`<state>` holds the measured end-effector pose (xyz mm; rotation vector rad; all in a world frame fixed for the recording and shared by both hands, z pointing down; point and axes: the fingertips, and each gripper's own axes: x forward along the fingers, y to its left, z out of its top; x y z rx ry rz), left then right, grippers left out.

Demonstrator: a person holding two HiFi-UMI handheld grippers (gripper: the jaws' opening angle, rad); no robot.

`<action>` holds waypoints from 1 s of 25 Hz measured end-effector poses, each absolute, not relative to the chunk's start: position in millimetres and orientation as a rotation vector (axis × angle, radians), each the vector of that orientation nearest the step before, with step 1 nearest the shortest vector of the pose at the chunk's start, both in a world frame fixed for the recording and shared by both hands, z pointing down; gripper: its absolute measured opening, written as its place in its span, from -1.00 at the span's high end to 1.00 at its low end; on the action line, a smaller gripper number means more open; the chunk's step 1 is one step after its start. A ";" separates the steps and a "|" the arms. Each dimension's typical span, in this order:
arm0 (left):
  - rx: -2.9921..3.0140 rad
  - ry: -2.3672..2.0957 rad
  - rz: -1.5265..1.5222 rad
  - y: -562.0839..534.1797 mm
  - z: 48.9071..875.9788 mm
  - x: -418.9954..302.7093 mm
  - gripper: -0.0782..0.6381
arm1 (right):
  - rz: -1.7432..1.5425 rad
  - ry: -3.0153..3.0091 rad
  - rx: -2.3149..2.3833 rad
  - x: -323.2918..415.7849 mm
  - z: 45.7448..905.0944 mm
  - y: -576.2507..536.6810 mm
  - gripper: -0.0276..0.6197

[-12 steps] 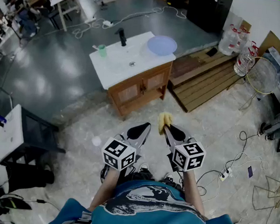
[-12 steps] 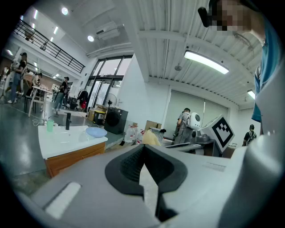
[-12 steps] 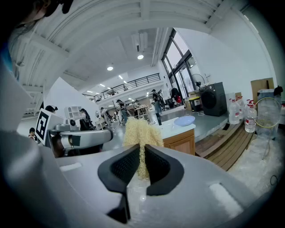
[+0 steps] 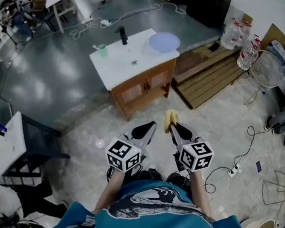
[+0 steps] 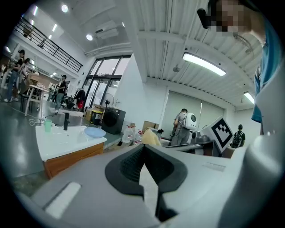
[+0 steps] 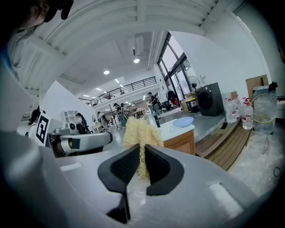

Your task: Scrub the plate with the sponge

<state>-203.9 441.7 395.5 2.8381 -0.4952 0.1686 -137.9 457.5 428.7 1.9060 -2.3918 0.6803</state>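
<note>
The right gripper (image 4: 174, 128) still pinched the yellow sponge (image 4: 169, 120). The left gripper (image 4: 148, 128) stayed pressed together, empty, just beside it. Neither had noticeably shifted since half a second before. The plate (image 4: 164, 41) lay well ahead of both, on the desk (image 4: 119, 59).

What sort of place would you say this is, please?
Likely a workshop or lab hall, not a home: a lone washbasin cabinet stands on open floor, a power strip lies loose, and wooden pallets sit beside the cabinet.
</note>
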 end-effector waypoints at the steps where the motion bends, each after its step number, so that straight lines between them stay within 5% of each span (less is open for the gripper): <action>1: 2.838 -0.487 0.166 441.2 395.6 -204.4 0.75 | 0.679 -2.382 1.914 -138.3 428.7 458.6 0.82; 25: 2.767 -0.496 0.178 346.5 423.2 -155.7 0.75 | 0.751 -2.375 1.863 -88.7 458.7 367.7 0.81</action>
